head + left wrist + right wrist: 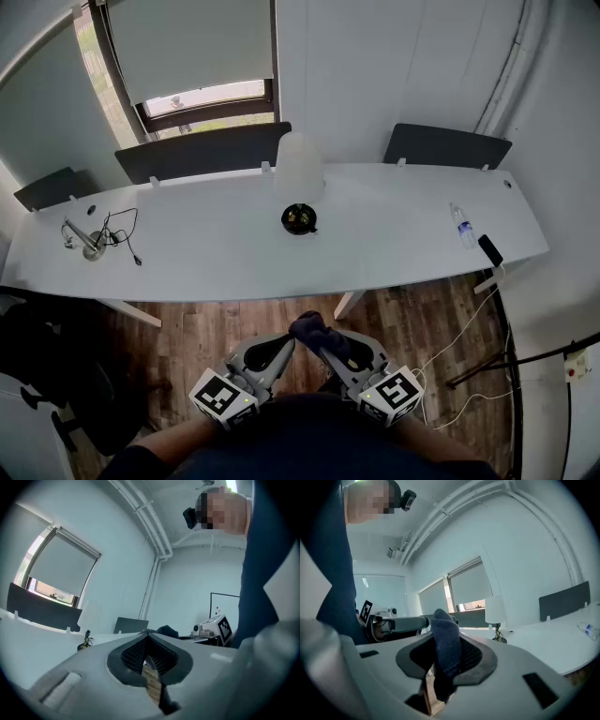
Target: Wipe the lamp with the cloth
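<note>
Blue cloth [446,651] in right gripper [442,620], left gripper [147,635] closed

Lamp [300,167]: white frosted shade, upright above a round black base [299,218] with a dark cord bunched on it. Standing mid-way along the table [403,234], toward its far edge. Untouched, well apart from the cloth.

Cloth [317,330]: dark blue, knit, bunched into a lump. Pinched between the jaws of the right gripper [328,345], poking out past the tips. Held low, short of the table's near edge.
</note>
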